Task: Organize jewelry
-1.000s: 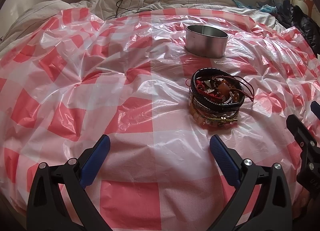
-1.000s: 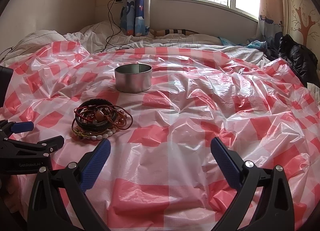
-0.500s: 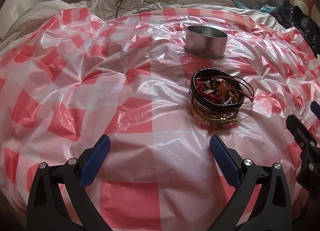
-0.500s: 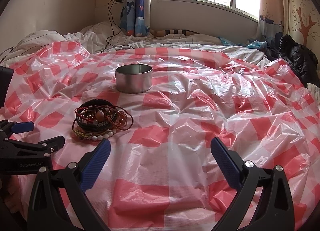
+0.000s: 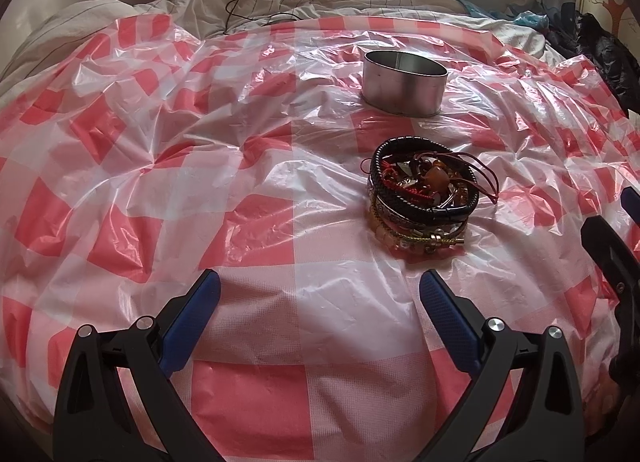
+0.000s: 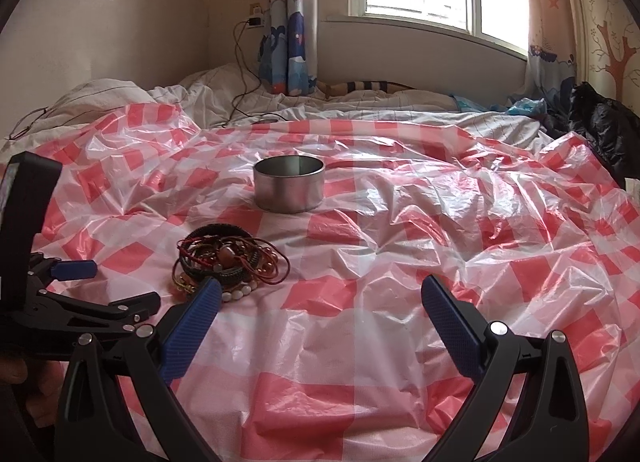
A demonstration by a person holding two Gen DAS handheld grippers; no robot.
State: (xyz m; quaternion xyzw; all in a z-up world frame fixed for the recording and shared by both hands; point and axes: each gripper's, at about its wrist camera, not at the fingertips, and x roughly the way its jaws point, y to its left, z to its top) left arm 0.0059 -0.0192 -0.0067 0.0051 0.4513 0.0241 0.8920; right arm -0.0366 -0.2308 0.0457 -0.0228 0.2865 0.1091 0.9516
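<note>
A pile of bracelets, black leather bands, red cords and beads, lies on the red-and-white checked plastic sheet. It also shows in the right wrist view. A round metal tin stands open just beyond the pile, also in the right wrist view. My left gripper is open and empty, short of the pile and to its left. My right gripper is open and empty, to the right of the pile.
The sheet covers a bed with rumpled white bedding at the back. A charger cable hangs from the wall. Dark clothing lies at the right edge. A window and curtains stand behind.
The right gripper view has shifted slightly, the pile now sits closer to its left finger. The left gripper has barely moved.
</note>
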